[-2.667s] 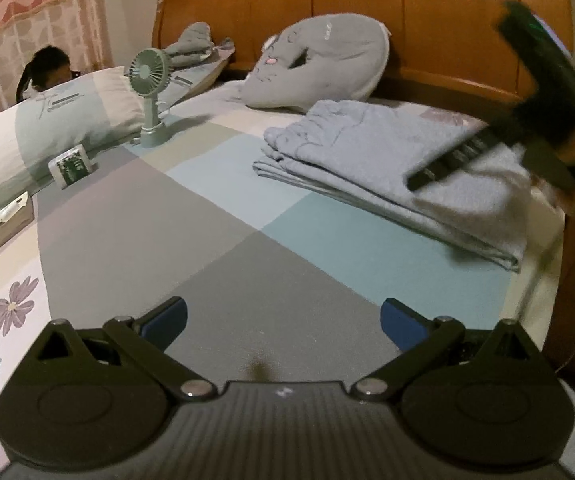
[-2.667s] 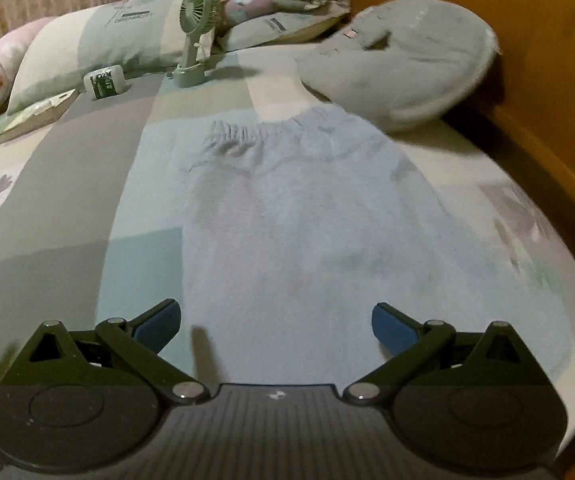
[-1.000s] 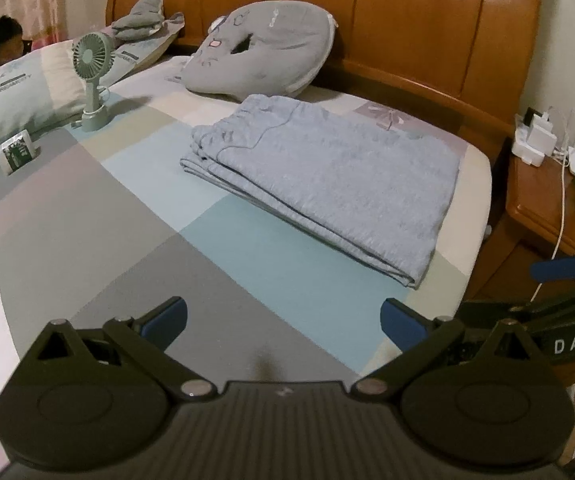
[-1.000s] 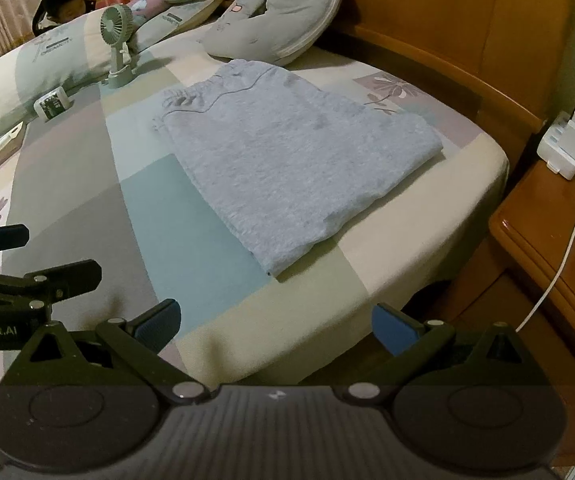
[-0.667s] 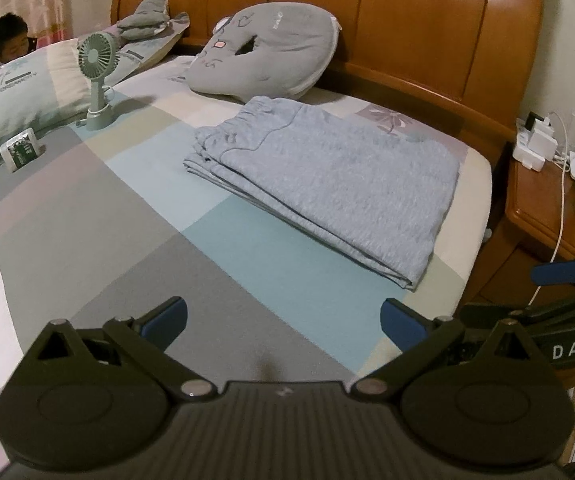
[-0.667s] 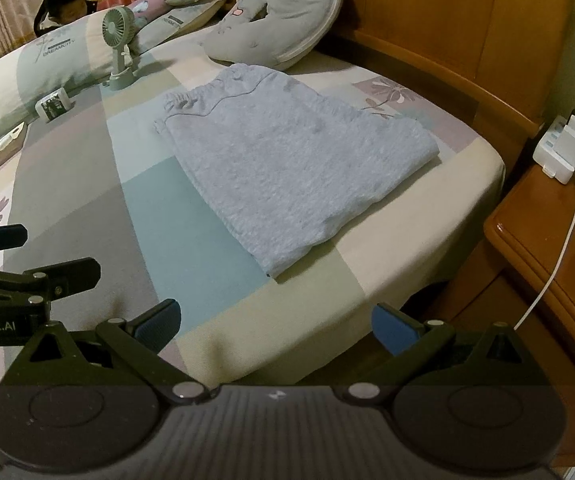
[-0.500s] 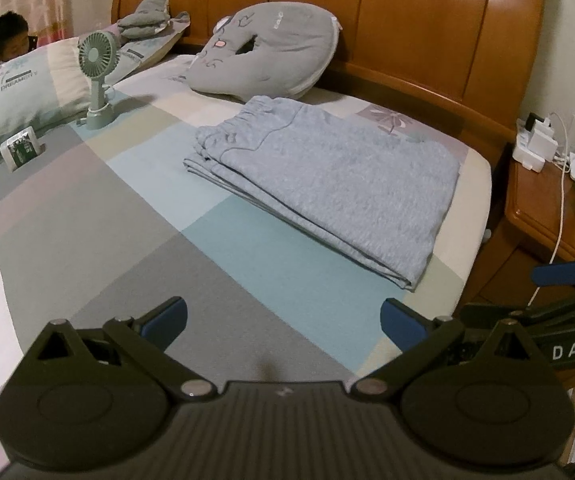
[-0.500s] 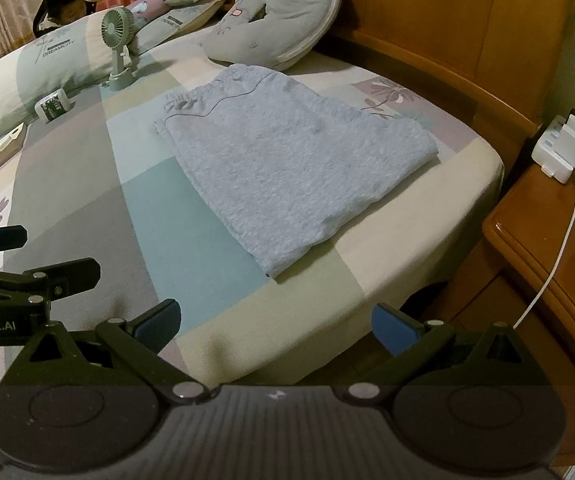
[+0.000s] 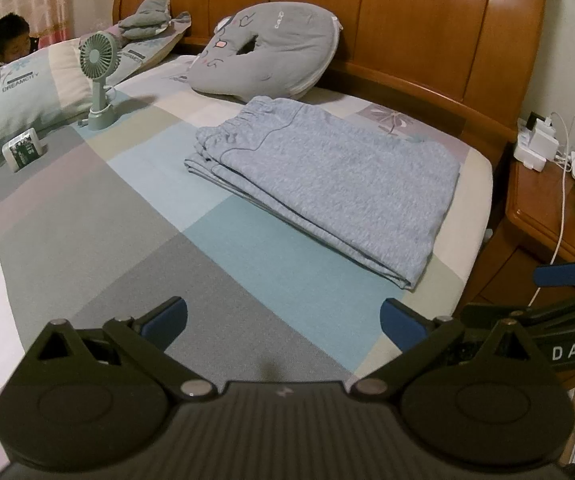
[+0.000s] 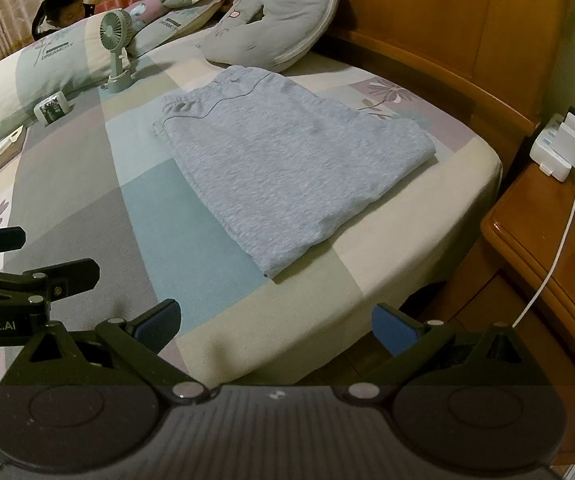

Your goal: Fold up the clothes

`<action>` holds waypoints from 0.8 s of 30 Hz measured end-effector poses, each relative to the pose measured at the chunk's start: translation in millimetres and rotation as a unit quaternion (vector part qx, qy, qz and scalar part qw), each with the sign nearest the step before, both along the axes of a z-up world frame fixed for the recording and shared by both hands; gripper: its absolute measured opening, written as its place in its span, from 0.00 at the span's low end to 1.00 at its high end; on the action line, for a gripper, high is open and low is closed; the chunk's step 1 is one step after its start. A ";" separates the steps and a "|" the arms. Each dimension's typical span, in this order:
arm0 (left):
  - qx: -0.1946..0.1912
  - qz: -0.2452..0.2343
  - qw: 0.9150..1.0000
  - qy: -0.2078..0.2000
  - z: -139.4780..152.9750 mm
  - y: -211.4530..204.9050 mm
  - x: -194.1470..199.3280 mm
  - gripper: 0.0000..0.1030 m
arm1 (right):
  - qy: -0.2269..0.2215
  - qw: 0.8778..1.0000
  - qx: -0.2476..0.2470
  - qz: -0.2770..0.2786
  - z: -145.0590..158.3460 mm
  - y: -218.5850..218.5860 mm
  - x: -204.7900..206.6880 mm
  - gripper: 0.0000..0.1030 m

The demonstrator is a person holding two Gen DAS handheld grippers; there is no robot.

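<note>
Your left claw (image 9: pixel 283 320) and right claw (image 10: pixel 273 326) both gape wide and hold nothing, hovering side by side over the near edge of the bed (image 9: pixel 135 216). Beyond them the grey pants (image 9: pixel 327 176) lie folded flat near the bed's right edge, waistband towards the grey pillow (image 9: pixel 267 56) against the headboard (image 9: pixel 407 20). A small fan (image 9: pixel 98 80) stands further left.

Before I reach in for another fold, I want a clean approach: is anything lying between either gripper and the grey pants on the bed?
Nothing visible does. Only bare bedspread lies between the open left gripper, the open right gripper and the grey pants. The fan stands off to the left.
</note>
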State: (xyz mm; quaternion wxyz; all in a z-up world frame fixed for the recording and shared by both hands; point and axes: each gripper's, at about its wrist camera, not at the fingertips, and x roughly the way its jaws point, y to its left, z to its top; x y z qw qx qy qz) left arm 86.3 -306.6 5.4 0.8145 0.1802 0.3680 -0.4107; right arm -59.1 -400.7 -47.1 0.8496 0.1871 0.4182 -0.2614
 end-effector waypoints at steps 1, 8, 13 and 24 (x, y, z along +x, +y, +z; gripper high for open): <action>0.000 0.000 1.000 0.000 -0.2 -0.4 0.1 0.99 | 0.000 1.000 0.000 0.000 -0.1 -0.1 0.0 1.00; 0.000 0.001 1.000 0.002 -0.3 -1.1 1.2 0.99 | 0.001 1.000 -0.001 -0.002 -0.3 -1.2 -0.1 1.00; 0.001 0.001 1.000 0.001 -0.5 -1.9 0.4 0.99 | 0.001 1.000 -0.001 -0.002 -1.0 -0.6 -1.0 1.00; 0.002 0.000 1.000 -0.002 -0.7 -3.9 0.6 0.99 | 0.003 1.000 0.000 -0.004 -1.4 -1.7 0.2 1.00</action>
